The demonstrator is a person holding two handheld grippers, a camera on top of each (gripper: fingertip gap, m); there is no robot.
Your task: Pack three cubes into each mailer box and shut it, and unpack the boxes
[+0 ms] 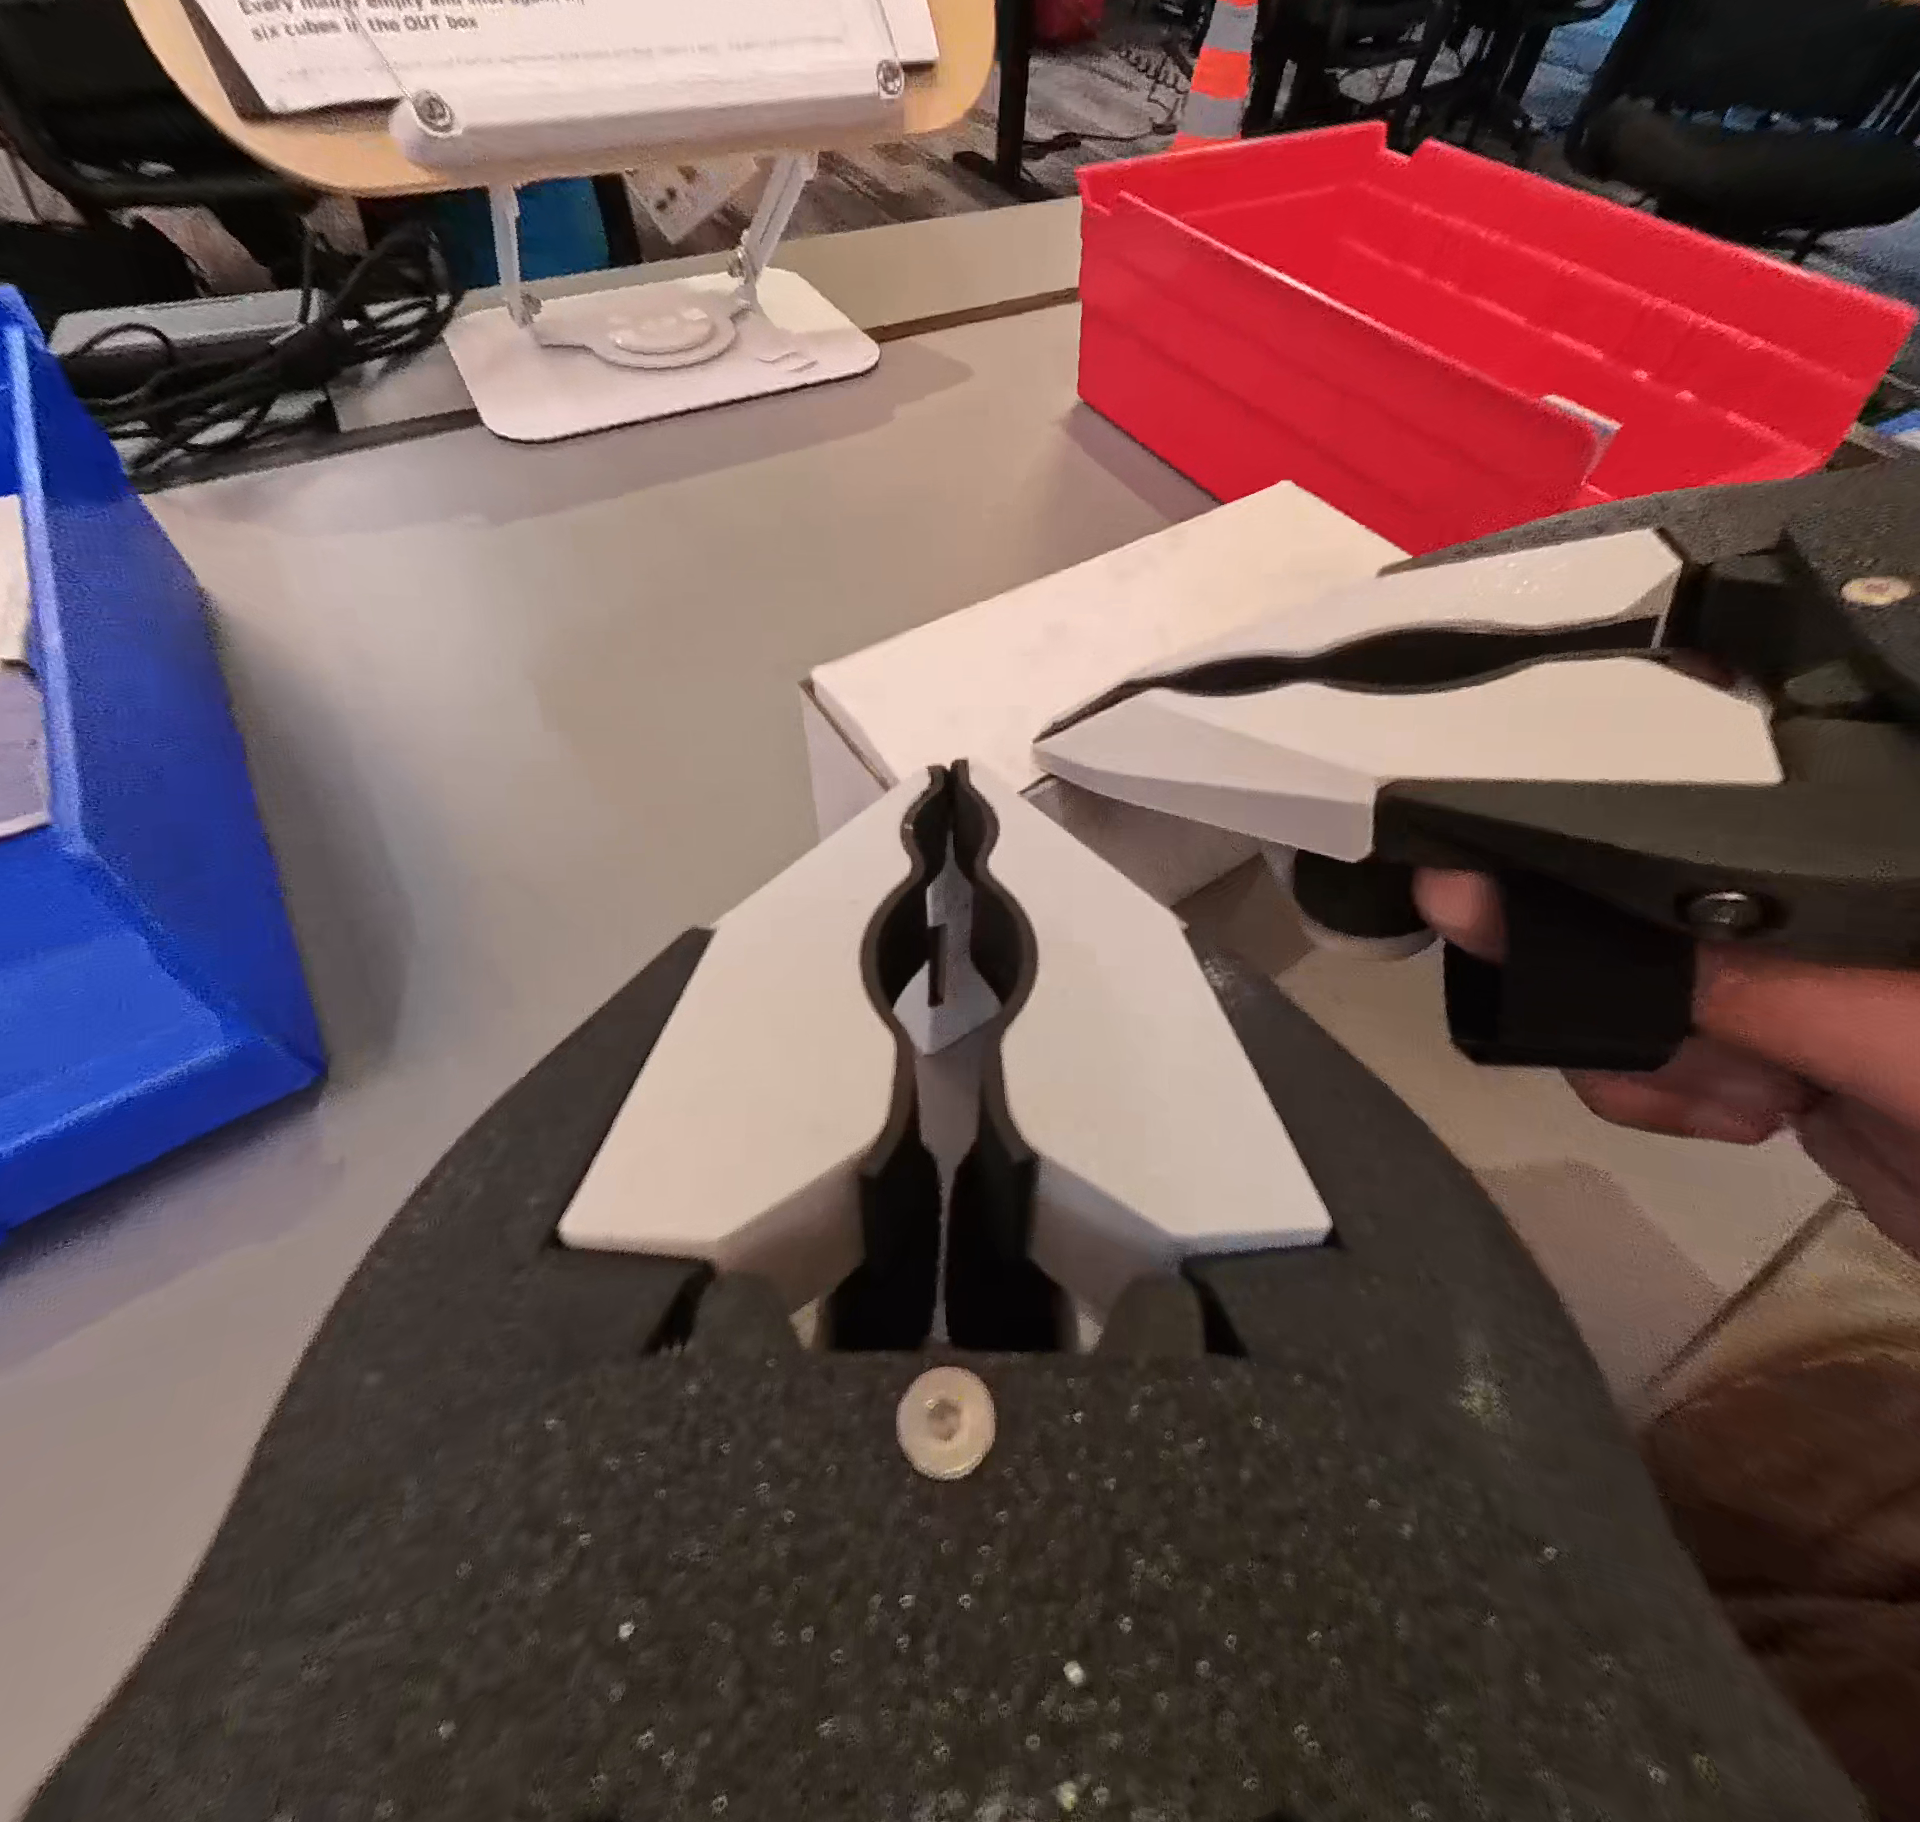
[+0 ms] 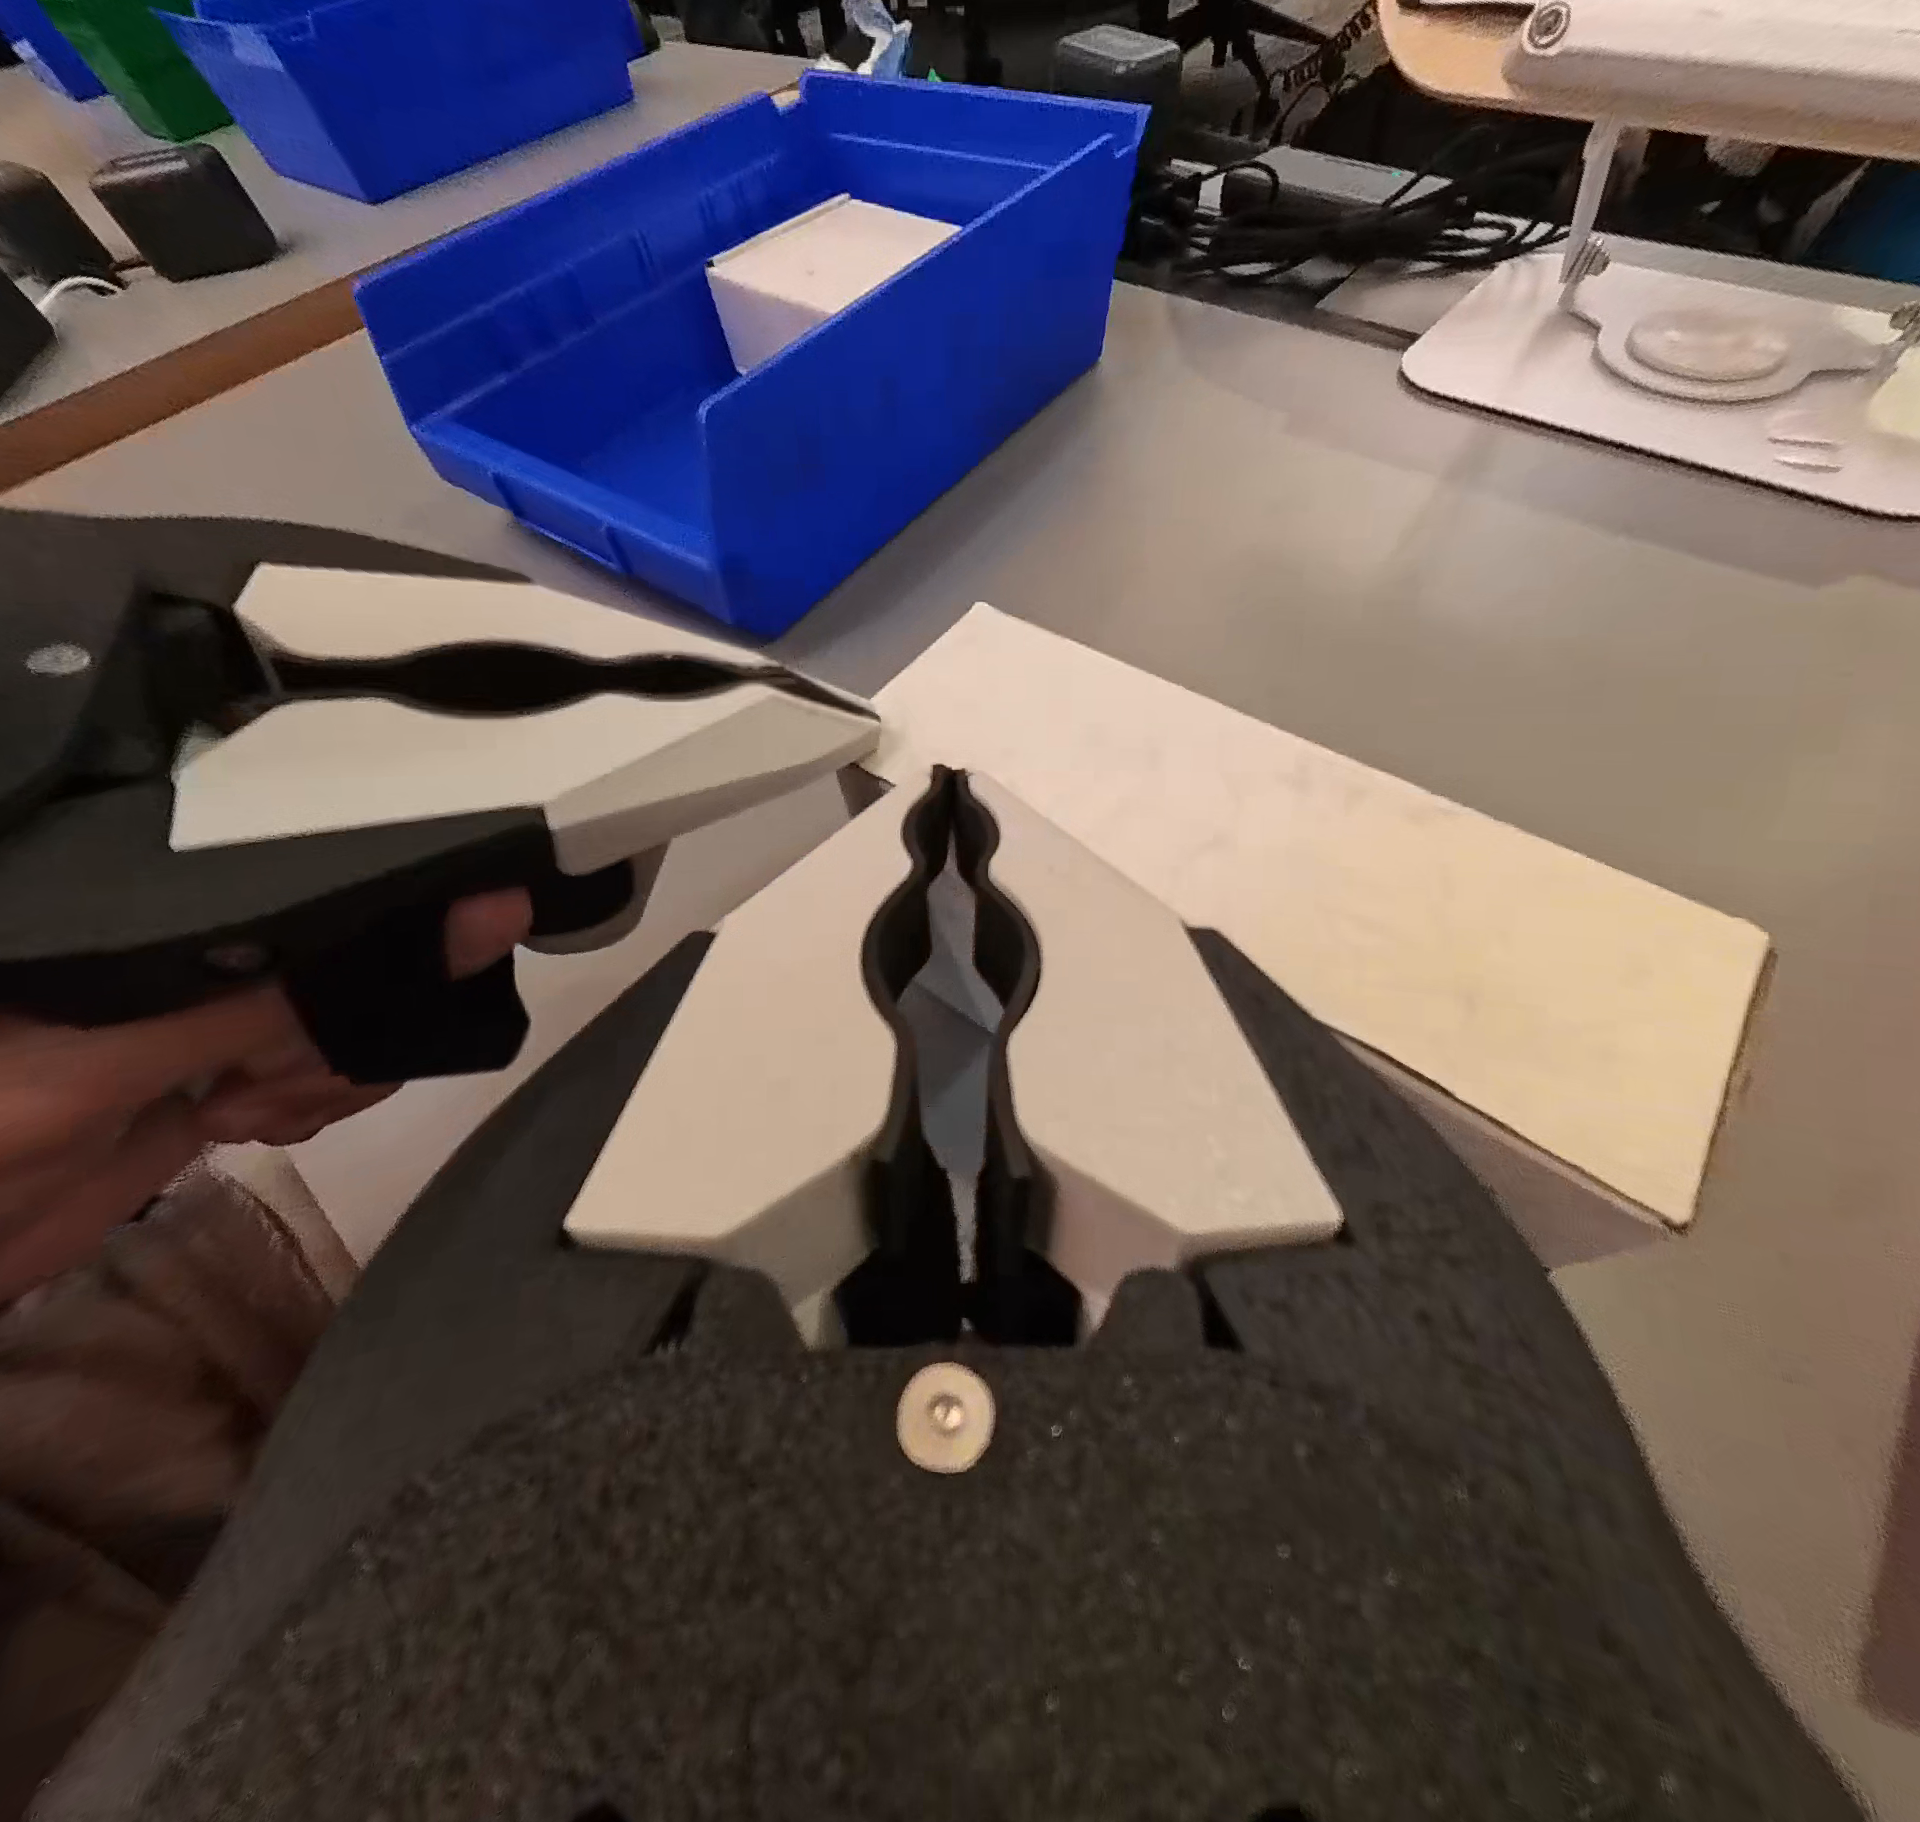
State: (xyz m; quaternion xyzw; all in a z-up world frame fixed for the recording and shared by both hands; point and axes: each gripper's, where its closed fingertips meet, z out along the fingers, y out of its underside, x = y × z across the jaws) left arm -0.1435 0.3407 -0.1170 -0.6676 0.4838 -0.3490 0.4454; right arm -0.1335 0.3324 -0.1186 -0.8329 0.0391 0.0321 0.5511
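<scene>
A white mailer box (image 1: pixel 1091 619) lies on the grey table with its lid down; it also shows in the right wrist view (image 2: pixel 1299 889). My left gripper (image 1: pixel 951 775) is shut, its tips at the box's near corner. My right gripper (image 2: pixel 951 780) is shut too, its tips on the same near edge. The two tips nearly meet: the right gripper (image 1: pixel 1044 738) comes in from the right, the left gripper (image 2: pixel 868 723) from the left. Pale cardboard shows through the gaps between the fingers. A second white mailer box (image 2: pixel 821 286) sits in a blue bin (image 2: pixel 904 422). No cubes are in view.
A red bin (image 1: pixel 1351 390) stands just behind the box on the right. The blue bin (image 1: pixel 125 837) is on the left. A white stand (image 1: pixel 665 349) holds an instruction sheet at the back. Cables lie behind it. More blue bins (image 2: pixel 416 58) are on another table. Left and right tips are no more than a few centimetres apart.
</scene>
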